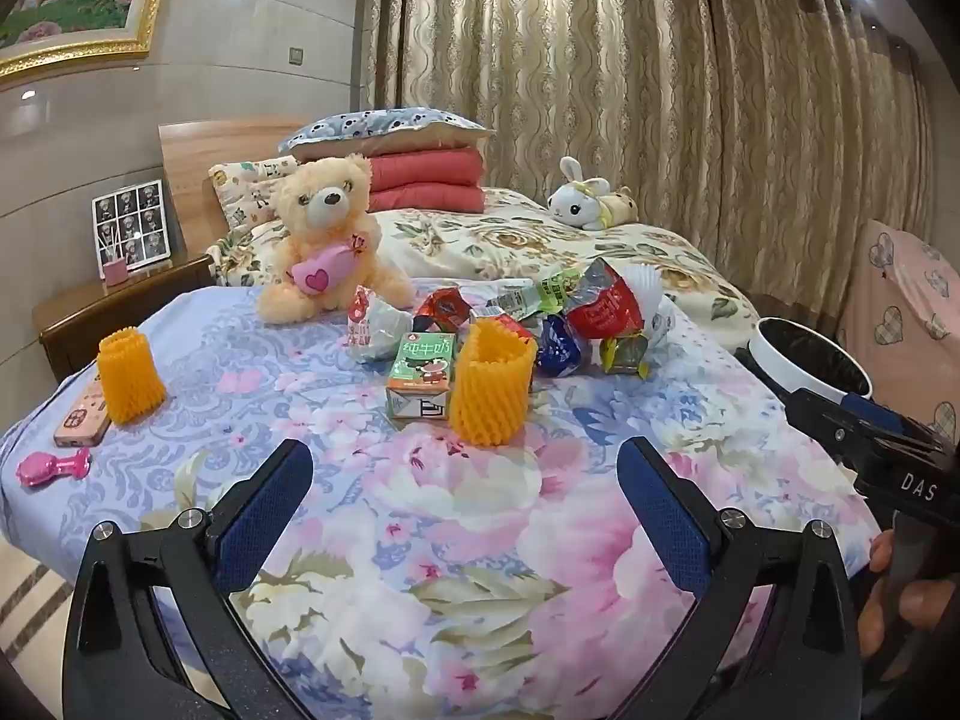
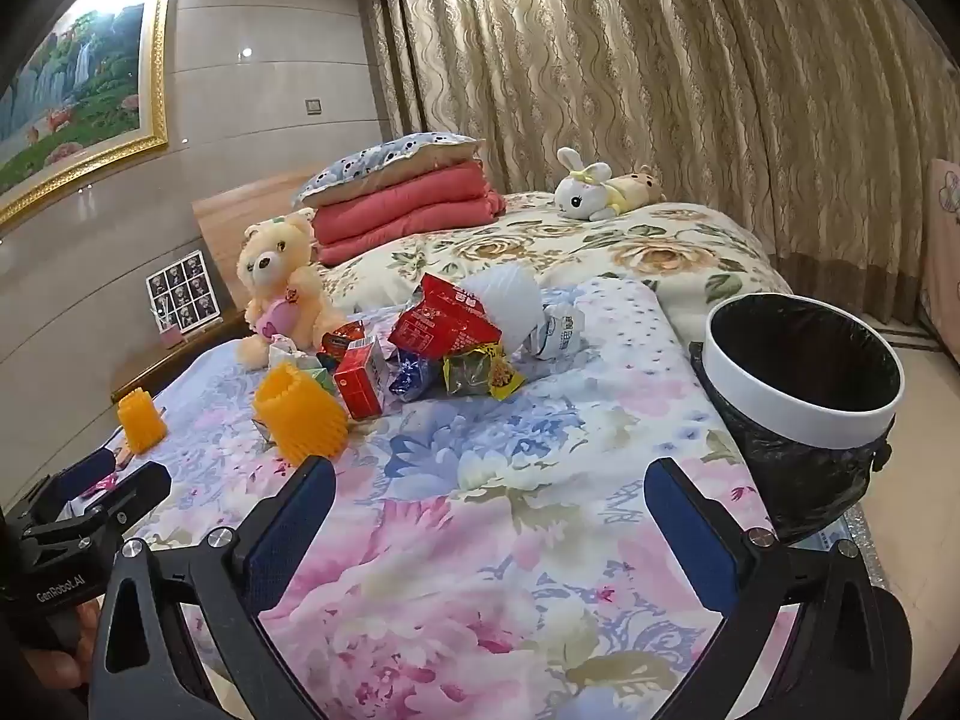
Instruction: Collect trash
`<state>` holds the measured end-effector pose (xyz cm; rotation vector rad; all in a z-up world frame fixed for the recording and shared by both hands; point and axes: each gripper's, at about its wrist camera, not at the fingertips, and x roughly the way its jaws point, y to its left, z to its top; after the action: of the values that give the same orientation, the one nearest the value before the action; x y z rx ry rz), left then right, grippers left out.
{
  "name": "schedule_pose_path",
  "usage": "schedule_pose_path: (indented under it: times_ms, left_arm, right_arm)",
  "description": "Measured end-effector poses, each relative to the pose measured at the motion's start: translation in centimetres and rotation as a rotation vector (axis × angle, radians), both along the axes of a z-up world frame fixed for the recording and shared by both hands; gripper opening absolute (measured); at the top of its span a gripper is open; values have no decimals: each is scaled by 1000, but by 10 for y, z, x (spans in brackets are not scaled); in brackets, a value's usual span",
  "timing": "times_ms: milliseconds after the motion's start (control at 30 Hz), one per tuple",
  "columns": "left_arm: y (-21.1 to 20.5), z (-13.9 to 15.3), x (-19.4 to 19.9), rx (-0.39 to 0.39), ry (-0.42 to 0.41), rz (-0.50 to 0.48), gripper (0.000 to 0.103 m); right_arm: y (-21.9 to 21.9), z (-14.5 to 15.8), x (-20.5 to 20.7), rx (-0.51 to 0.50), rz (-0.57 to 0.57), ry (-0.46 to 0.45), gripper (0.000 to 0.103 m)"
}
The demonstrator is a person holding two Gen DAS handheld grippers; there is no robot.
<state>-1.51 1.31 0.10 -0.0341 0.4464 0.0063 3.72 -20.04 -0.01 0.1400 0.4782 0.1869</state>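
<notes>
Both tongs, left (image 1: 465,480) and right (image 2: 489,501), wide, empty; I'd take near orange foam net (image 1: 491,384) first, squeeze gently, carry right to bin (image 2: 804,372)

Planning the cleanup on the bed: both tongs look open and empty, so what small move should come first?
Probably ease the right tongs forward toward the near orange foam net sleeve: it stands nearest, clear of the wrapper pile, and the black-lined white bin waits at the right.

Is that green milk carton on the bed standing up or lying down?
Standing upright. The green milk carton rests on its base on the floral bedspread, front label facing the camera, beside the orange foam net sleeve.
</notes>
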Motion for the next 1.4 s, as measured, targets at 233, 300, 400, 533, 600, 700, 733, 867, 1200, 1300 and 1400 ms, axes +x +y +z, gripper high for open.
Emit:
schedule_pose_path:
  times_ms: [233,300,400,533,600,700,733,867,1200,1300,1400]
  left_arm:
    - [-1,-1,-1,1,1,-3,103]
    - [0,-1,-1,-1,2,-3,103]
    - [-1,-1,-1,1,5,-5,103]
    - [-1,-2,-1,0,7,-4,103]
    - [-1,-2,-1,2,7,-4,103]
    - [-1,-2,-1,1,6,-5,103]
    - [-1,-2,0,1,8,-5,103]
    - [-1,-3,0,4,8,-6,103]
    - [-3,-3,1,2,14,-6,103]
    - [-3,-4,1,2,14,-6,103]
    - [-3,-4,1,2,14,-7,103]
  right_arm:
    - [1,1,-1,2,2,-10,103]
    - [0,-1,-2,10,4,-7,103]
    - [1,-2,-3,12,6,-3,103]
    - [0,-2,-1,16,8,3,103]
    - [1,-2,-1,13,7,4,103]
    - [1,-2,-1,14,8,5,103]
    - [0,-2,-1,15,9,5,103]
    - [1,-2,-1,16,8,4,103]
    - [0,-6,-1,33,9,13,103]
    - [0,-5,-1,35,11,14,103]
    - [0,-5,-1,34,11,15,103]
